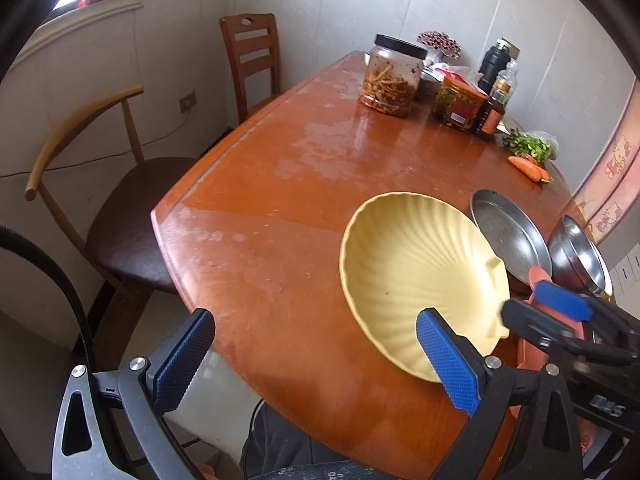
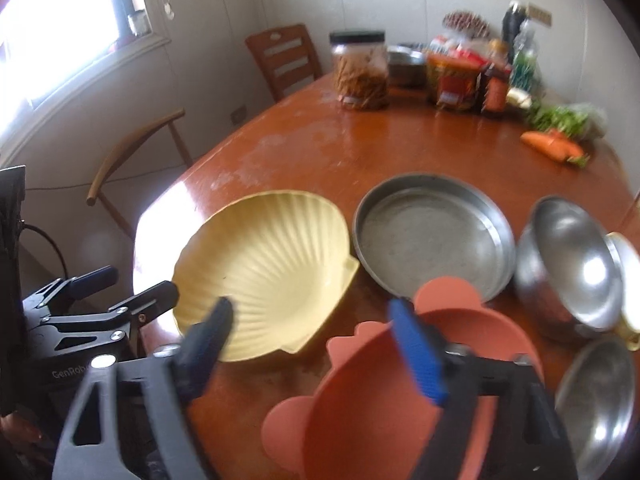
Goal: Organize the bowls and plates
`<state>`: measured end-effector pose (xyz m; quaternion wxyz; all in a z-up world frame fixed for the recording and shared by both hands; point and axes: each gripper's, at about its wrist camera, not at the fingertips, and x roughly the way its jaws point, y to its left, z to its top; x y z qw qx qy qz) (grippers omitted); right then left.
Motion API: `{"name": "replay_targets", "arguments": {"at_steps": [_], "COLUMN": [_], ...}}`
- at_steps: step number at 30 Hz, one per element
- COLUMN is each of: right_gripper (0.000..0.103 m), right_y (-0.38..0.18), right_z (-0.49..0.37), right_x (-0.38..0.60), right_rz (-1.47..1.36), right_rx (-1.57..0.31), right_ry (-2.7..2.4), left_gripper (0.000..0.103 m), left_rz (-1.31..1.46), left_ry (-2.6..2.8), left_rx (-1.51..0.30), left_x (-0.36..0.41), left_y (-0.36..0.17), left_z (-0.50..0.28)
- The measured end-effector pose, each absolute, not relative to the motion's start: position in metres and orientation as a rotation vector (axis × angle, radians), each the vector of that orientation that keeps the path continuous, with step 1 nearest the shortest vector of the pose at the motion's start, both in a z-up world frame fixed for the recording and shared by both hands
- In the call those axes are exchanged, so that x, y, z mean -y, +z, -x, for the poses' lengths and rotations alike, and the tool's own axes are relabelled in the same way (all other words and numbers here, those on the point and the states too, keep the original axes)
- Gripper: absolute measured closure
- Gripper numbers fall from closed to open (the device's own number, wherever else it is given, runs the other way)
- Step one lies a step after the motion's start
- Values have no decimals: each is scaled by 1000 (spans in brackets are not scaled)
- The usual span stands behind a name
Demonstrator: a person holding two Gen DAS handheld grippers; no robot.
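From the left wrist camera, my left gripper [image 1: 316, 356] hangs over the near edge of the counter [image 1: 280, 184], jaws spread wide with nothing between them. One blue pad overlaps the near rim of the yellow shell-shaped dish [image 1: 416, 280], which lies flat on the wood, but I can't tell whether it touches. I judge I'm lined up there because the rim is the only place a two-finger grip can bite on such a shallow piece. Beyond the dish sit a flat metal pan [image 1: 508, 232] and a steel bowl [image 1: 576, 256], side by side near the right edge. The right gripper [image 1: 560, 312] shows at the frame's right, over something orange-red.

From the right wrist camera, blurred, the right gripper [image 2: 320, 344] has its jaws partly spread, pinching nothing; the right finger sits over the rim of a terracotta scalloped bowl [image 2: 360, 400], the left over the shell dish [image 2: 272, 264]. That bowl lies nearest me, just beside the dish and in front of the metal pan [image 2: 432, 236]. Two steel bowls [image 2: 572, 264] rest at the right, one tipped against a gold-rimmed piece. All the tableware is clustered at my end, well apart from the jars [image 2: 360, 72] and carrots [image 2: 552, 144] at the far end, so stacking should be possible without long reaches.
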<state>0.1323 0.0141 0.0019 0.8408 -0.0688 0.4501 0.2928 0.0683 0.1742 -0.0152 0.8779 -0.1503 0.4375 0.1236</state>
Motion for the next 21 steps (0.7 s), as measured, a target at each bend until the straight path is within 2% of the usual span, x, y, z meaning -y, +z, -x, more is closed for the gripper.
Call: {"name": "replay_targets", "arguments": {"at_steps": [1, 3, 8, 12, 18, 19, 21], "right_gripper": [45, 51, 58, 69, 75, 75, 76], "right_y": [-2, -7, -11, -15, -18, -18, -16], "right_z": [-135, -138, -142, -148, -155, -154, -151], "right_x": [-17, -20, -24, -27, -32, -33, -35], "right_rz": [162, 169, 205, 212, 222, 222, 219], "right_rx": [-964, -981, -974, -996, -992, -991, -989], "right_ry": [617, 620, 598, 607, 607, 613, 631], "left_gripper": [2, 7, 27, 28, 49, 57, 60], "left_rz": [312, 322, 392, 379, 364, 362, 351], "left_ry": [250, 236, 176, 178, 151, 141, 134], "left_rx": [-919, -924, -964, -964, -955, -959, -968], "left_x": [-174, -174, -178, -176, -172, -171, -169], "left_y": [-17, -19, -29, -31, -31, -31, -29], "left_z": [-71, -75, -88, -93, -100, -101, -99]}}
